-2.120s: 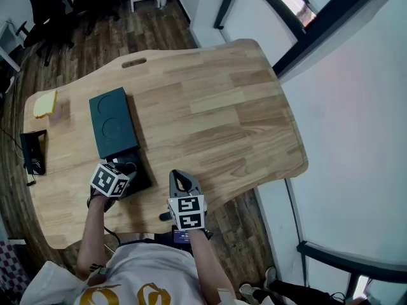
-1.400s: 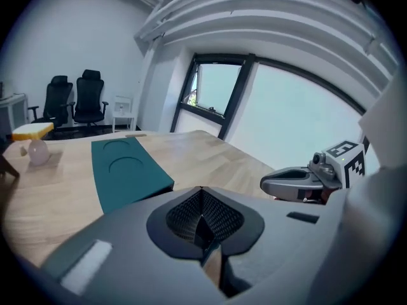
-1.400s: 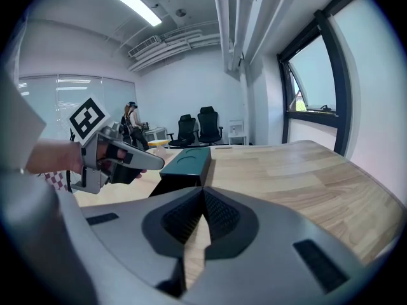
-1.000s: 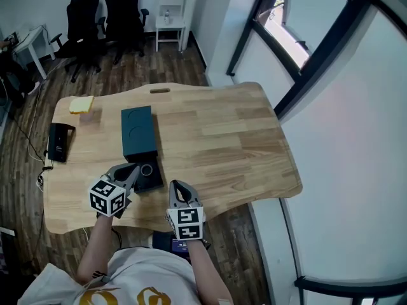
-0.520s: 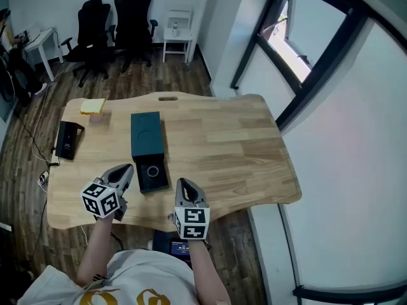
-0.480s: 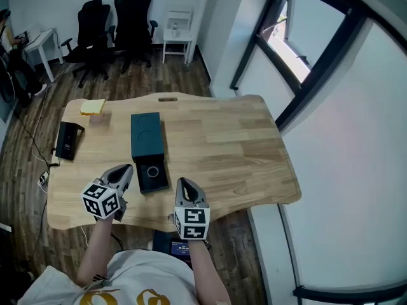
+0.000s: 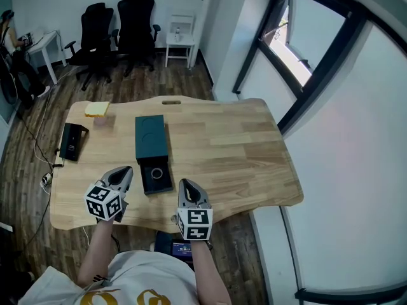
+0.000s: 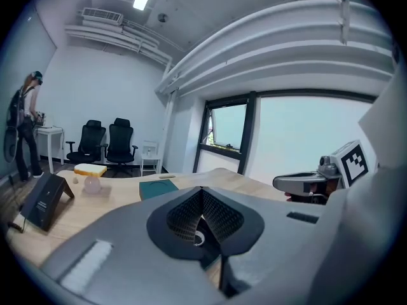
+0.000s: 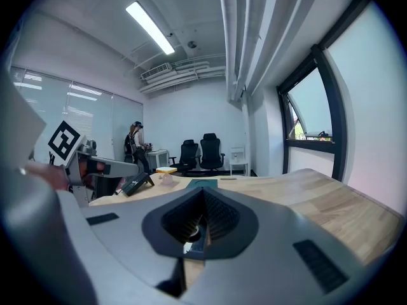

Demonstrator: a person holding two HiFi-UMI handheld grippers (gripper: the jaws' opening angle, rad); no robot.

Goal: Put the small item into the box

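Two grippers: left gripper (image 7: 123, 171) and right gripper (image 7: 186, 184), above the near edge of the wooden table (image 7: 241, 151).
Jaws: both pairs pressed together, gripping nothing.
Small item: a ring (image 7: 156, 173) lying inside the open black box (image 7: 166, 185) (between the two grippers, touching neither).
Lid: dark teal lid (image 7: 151, 138), just behind the box.

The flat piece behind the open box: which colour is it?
The flat piece is dark teal, clearest in the head view.
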